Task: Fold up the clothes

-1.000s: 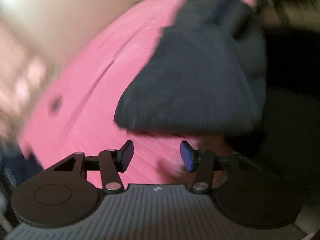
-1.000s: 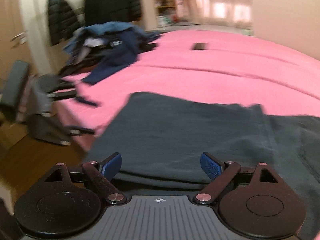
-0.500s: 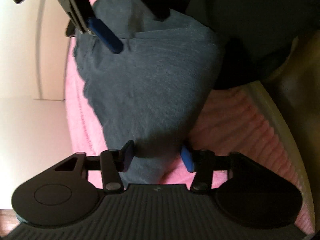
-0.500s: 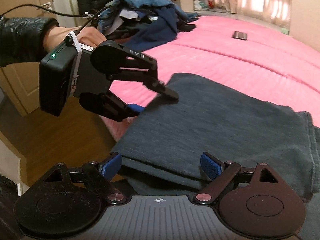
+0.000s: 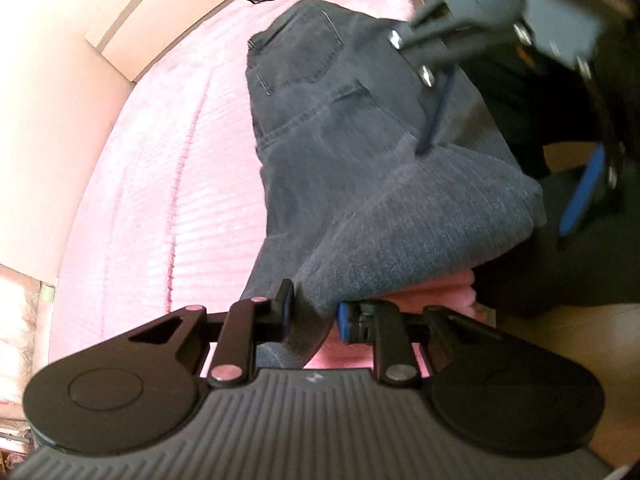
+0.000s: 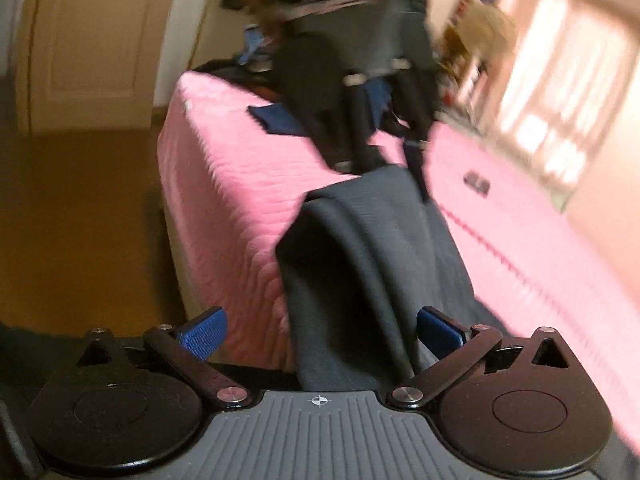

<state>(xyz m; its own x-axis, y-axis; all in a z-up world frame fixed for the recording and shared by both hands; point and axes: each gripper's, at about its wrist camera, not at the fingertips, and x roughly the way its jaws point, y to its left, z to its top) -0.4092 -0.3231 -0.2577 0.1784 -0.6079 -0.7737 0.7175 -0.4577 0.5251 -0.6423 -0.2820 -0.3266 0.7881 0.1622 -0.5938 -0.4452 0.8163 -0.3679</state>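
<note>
Dark grey jeans (image 5: 360, 168) lie on a pink bed (image 5: 160, 200), with the back pocket towards the far end. My left gripper (image 5: 314, 316) is shut on a folded edge of the jeans close to the camera. My right gripper (image 5: 492, 192) shows at the upper right of the left wrist view, open, with its blue pads (image 5: 436, 112) over the jeans. In the right wrist view, the jeans (image 6: 360, 272) hang over the bed's edge and run between the open fingers of my right gripper (image 6: 320, 336). The left gripper (image 6: 390, 170) is blurred at the far end of the jeans.
A pile of dark and blue clothes (image 6: 276, 120) lies at the far corner of the bed. A small dark flat object (image 6: 476, 182) rests on the pink cover (image 6: 540, 280). Wooden floor (image 6: 80, 220) and a door (image 6: 92, 48) are left of the bed. A person's dark clothing (image 5: 560, 280) fills the right side.
My left gripper has shut on the jeans' edge and lifted it. My right gripper has swung round to the bed's edge, and the jeans now pass between its open fingers.
</note>
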